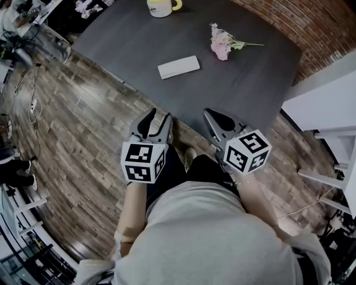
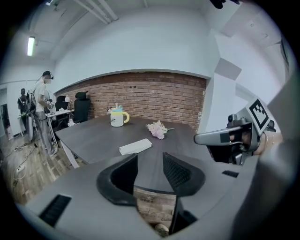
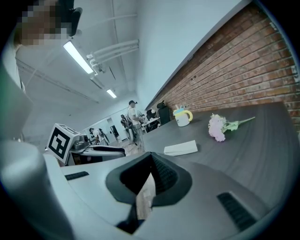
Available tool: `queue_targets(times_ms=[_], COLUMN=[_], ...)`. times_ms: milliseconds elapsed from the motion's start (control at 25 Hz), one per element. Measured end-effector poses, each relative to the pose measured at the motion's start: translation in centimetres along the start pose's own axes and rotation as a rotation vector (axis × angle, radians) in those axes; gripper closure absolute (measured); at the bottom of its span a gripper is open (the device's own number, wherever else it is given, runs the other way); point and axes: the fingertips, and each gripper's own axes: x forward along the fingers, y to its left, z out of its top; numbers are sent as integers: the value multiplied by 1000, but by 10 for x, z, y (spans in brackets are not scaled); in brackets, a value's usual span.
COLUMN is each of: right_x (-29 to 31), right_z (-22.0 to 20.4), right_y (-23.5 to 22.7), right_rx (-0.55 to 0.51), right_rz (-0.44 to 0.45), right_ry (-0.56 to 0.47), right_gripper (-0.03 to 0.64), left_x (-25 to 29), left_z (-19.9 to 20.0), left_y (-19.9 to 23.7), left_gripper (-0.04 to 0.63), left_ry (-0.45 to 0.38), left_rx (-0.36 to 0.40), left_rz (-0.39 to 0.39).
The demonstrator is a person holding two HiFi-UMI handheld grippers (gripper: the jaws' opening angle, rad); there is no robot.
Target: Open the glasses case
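The left gripper (image 1: 159,116) has its jaws spread and empty; the right gripper (image 1: 210,116) has its jaw tips pressed together on nothing, both short of the table's (image 1: 111,33) near edge. The glasses case (image 1: 178,67) lies flat mid-table, its long axis roughly crosswise, its seam too small to tell

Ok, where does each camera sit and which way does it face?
Head view: on the head, facing steeply down at the table edge; left gripper, right gripper, torso show.
Left gripper view: on that gripper, facing across the table; right gripper at right.
Right gripper view: likewise; left gripper at left.
All share glasses case, flowers, mug.
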Motion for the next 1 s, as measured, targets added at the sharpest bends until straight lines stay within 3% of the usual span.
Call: queue_targets(times_ms=[520, 760, 920, 1000], right_x=[17, 53, 79, 92], right_z=[11, 21, 32, 38], right_y=[-34, -51, -58, -62], right_rx=[62, 79, 64, 58], right_rz=[-111, -165, -179, -185], right_ry=[-17, -1, 0, -17], right_gripper=[612, 612, 612, 612], left_x=[47, 88, 116, 131], left_z=[17, 10, 15, 17], left_y=[27, 51, 73, 80], left_gripper=[429, 428, 428, 428], left_ry=[21, 85, 117, 128], left_rx=[47, 41, 100, 170], left_rz=[-84, -160, -184, -192])
